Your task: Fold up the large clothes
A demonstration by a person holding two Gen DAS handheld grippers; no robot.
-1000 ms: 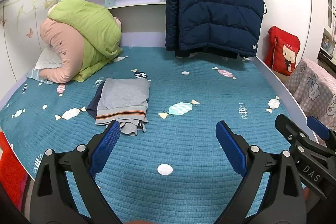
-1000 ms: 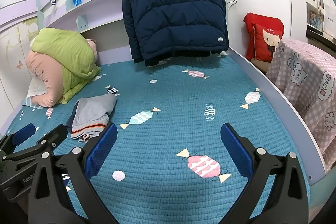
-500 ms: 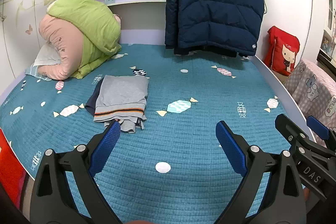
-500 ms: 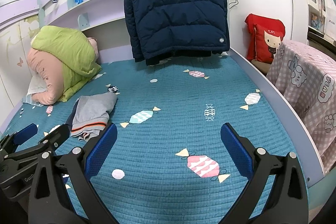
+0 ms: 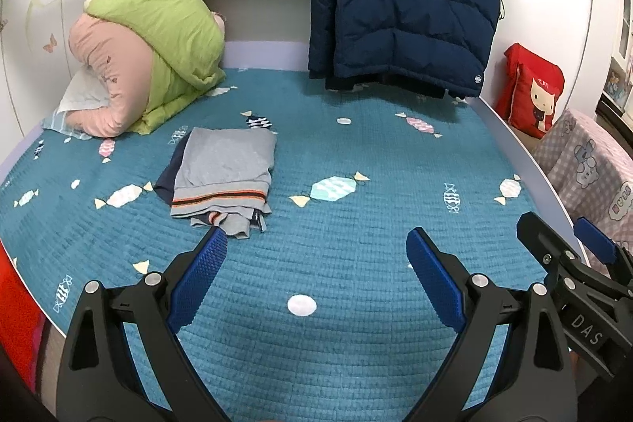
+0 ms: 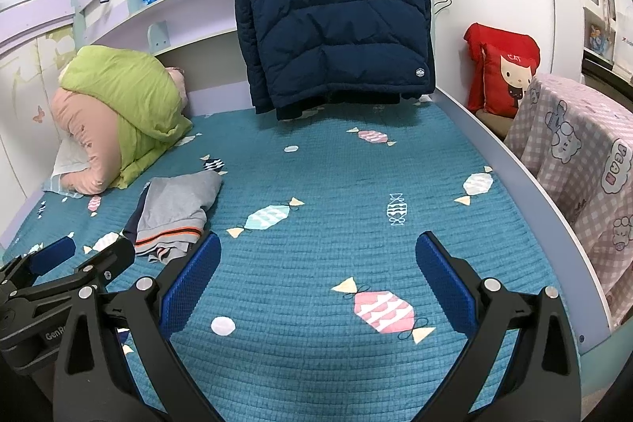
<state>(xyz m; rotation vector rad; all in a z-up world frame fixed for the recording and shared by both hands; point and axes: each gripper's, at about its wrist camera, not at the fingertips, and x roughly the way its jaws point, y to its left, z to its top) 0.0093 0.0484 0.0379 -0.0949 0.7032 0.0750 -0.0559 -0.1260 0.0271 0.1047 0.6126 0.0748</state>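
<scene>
My left gripper (image 5: 316, 252) showed two black plastic arms with triangular cut-outs, silver rivets at the joints, and blue ribbed pads (image 5: 198, 279) on the inner faces. My right gripper (image 6: 316, 256) was built the same. At the lower right of the left view its black body carried white "DAS" lettering. At the lower left of the right view the other's read "GenR", partly cut off.

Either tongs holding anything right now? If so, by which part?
Nothing held. Left tongs and right tongs are both open over the bed cover; the folded grey garment lies untouched.
</scene>
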